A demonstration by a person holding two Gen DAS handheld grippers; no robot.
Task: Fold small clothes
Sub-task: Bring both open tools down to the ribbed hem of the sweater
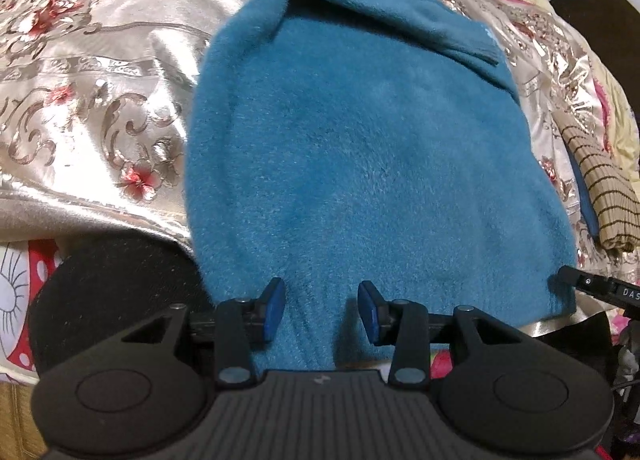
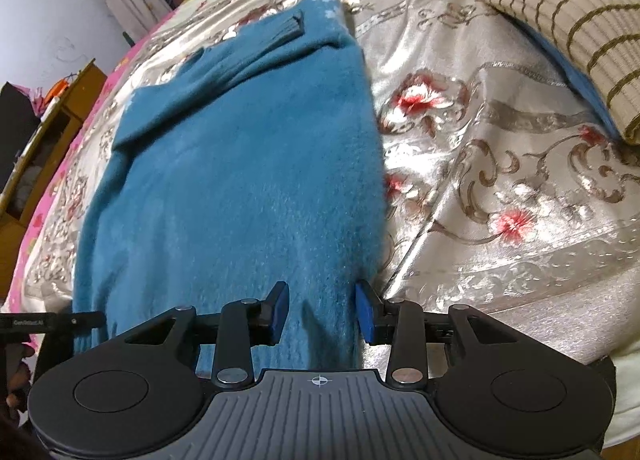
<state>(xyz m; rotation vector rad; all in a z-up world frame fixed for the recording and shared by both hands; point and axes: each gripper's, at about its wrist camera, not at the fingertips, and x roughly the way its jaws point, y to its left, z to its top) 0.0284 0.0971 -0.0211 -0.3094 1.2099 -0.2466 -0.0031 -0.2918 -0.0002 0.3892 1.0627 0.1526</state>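
Observation:
A teal fleece sweater [image 1: 360,139] lies flat on the floral satin bedspread [image 1: 100,79], with a sleeve [image 1: 380,11] folded across its far end. My left gripper [image 1: 322,300] stands open over the near hem towards its left corner, and the hem fabric rises between the blue pads [image 1: 274,310] without being pinched. In the right wrist view the same sweater [image 2: 240,159] fills the left half. My right gripper [image 2: 322,302] is open over the hem close to the sweater's right edge, again with fabric between the pads [image 2: 366,316]. Each gripper's tip shows at the edge of the other's view.
A beige garment with dark stripes [image 2: 572,31] lies folded on something blue at the right of the bedspread [image 2: 500,179]. A dark round object [image 1: 112,280] sits below the bed's near-left edge. Wooden furniture [image 2: 60,107] stands beyond the bed's left side.

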